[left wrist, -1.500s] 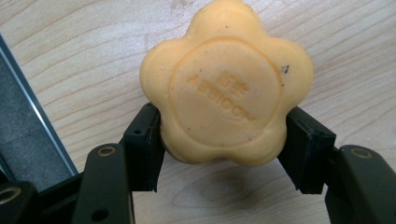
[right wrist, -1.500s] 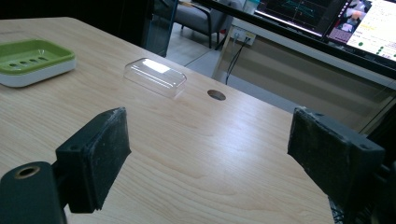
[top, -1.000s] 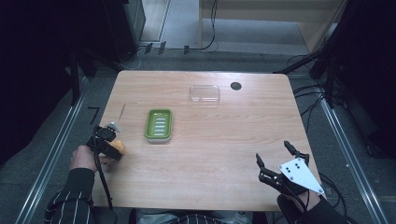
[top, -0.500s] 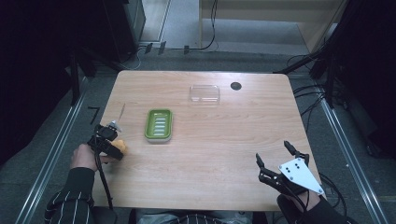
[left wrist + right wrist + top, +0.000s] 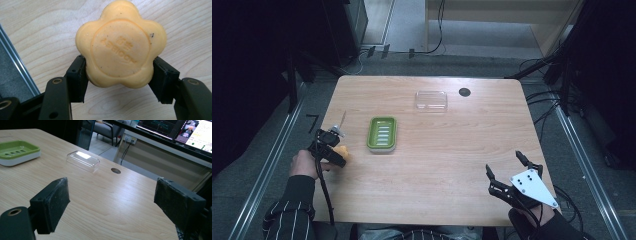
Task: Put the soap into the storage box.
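I am pinching the orange flower-shaped soap [image 5: 121, 45] in my left tongs [image 5: 120, 75], one black jaw pressing on each side of it; the left gripper view is showing the round stamped panel with raised lettering on its face and a few dark specks, with the wooden counter [image 5: 40, 27] close behind it; from the high view the soap [image 5: 341, 150] is reading as a small orange lump at the counter's left edge, just beside my left hand [image 5: 303, 163], with the left tongs [image 5: 332, 150] closed around it; the green soap dish [image 5: 382, 133] is sitting near it, to its right, and apart from it; the clear lid [image 5: 431, 100] is lying farther back, next to a dark round hole [image 5: 464, 92] in the counter; my right tongs [image 5: 507, 172] are hovering spread wide near the front right corner, holding nothing; the right gripper view is adding the low angle, looking between its open jaws at the dish [image 5: 18, 151], the lid [image 5: 83, 160] and monitors [image 5: 175, 130] past the far edge.
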`<move>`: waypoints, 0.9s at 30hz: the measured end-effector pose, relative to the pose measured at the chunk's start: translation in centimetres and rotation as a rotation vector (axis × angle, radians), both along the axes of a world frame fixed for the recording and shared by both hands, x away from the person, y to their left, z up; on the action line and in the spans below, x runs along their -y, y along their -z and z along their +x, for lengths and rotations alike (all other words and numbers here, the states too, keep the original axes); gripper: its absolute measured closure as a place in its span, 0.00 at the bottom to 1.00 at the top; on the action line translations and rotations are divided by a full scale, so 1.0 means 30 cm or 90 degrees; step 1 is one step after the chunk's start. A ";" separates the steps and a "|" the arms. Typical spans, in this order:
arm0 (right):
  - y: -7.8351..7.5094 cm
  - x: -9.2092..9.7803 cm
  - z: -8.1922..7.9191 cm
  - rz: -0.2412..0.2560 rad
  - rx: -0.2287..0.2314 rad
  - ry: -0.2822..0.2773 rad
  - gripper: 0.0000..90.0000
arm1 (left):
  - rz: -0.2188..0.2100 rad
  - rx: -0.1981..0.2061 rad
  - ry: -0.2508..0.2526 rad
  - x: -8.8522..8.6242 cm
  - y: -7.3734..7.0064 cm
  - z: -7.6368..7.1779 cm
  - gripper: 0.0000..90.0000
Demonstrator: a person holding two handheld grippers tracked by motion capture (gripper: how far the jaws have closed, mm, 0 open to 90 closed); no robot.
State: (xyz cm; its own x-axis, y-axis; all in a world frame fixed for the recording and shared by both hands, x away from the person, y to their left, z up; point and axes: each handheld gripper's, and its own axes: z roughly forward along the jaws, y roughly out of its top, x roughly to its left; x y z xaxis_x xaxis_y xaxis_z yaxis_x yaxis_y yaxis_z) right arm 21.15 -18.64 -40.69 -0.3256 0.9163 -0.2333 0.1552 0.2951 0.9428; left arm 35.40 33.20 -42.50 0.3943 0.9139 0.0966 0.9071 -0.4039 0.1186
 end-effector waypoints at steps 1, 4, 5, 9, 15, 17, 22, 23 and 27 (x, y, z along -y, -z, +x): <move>0.000 0.001 0.000 0.000 0.001 0.000 0.15 | -0.002 -0.001 0.001 0.002 -0.001 0.001 0.44; 0.000 0.001 0.000 0.002 0.001 0.002 0.15 | 0.000 -0.003 0.007 0.011 -0.004 0.008 0.44; 0.000 0.001 0.000 0.001 0.001 0.001 0.15 | 0.000 0.001 0.008 0.013 -0.002 0.010 0.44; 0.000 0.000 0.000 0.001 0.000 0.000 0.15 | -0.002 0.001 0.010 0.017 -0.005 0.020 0.44; 0.000 0.001 0.000 0.002 0.001 0.000 0.15 | -0.007 0.008 0.013 0.023 -0.011 0.033 0.44; 0.000 0.001 0.000 0.001 0.000 0.001 0.15 | -0.009 0.010 0.014 0.026 -0.011 0.036 0.44; 0.000 0.000 0.000 0.000 -0.001 -0.001 0.15 | -0.009 0.023 0.012 0.030 -0.020 0.047 0.44; 0.000 0.000 0.000 0.000 -0.001 -0.001 0.15 | -0.010 0.026 0.013 0.030 -0.023 0.050 0.44; 0.000 0.000 0.000 0.001 -0.001 0.000 0.15 | -0.012 0.035 0.009 0.035 -0.030 0.057 0.44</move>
State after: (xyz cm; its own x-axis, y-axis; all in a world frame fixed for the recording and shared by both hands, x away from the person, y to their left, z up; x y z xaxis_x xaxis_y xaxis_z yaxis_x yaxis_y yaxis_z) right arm 21.16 -18.65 -40.70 -0.3263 0.9166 -0.2309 0.1571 0.2934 0.9430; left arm 37.11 32.15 -41.59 0.4019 0.9101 0.1006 0.8931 -0.4138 0.1761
